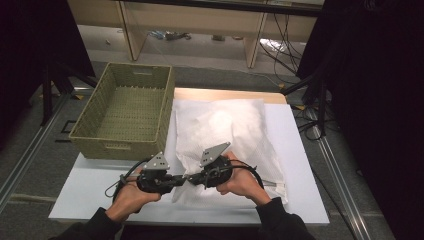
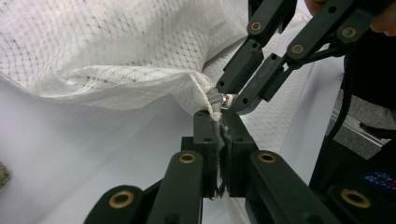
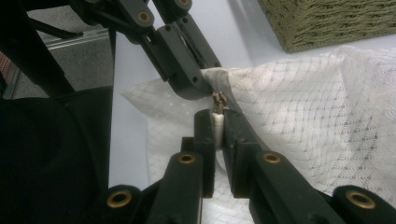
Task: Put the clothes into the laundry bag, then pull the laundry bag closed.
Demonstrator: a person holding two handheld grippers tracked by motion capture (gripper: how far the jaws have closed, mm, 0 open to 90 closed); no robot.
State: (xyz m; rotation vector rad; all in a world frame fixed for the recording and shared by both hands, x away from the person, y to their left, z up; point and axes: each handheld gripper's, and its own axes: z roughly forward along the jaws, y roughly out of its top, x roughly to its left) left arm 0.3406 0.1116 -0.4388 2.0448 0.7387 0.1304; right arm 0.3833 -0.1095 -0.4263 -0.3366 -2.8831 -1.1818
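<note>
Mesh laundry bag point(image 1: 225, 135) lies on the table point(image 1: 90, 190), basket point(image 1: 125, 112) at ten o'clock. Left gripper point(image 2: 217, 122) pinches the zipper-end fabric; right gripper point(image 3: 217, 116) clamps the zipper pull point(image 3: 217, 100). Best pull steadily apart, keeping the fabric taut.

Looks like a lab or recording studio setup: black curtains point(image 1: 380, 100) are hanging on both sides, cables point(image 1: 285, 45) are trailing over the concrete floor point(image 1: 210, 52), rails point(image 1: 30, 150) are running beside the white table point(image 1: 300, 200), and bare wooden shelving point(image 1: 200, 20) is standing behind.
</note>
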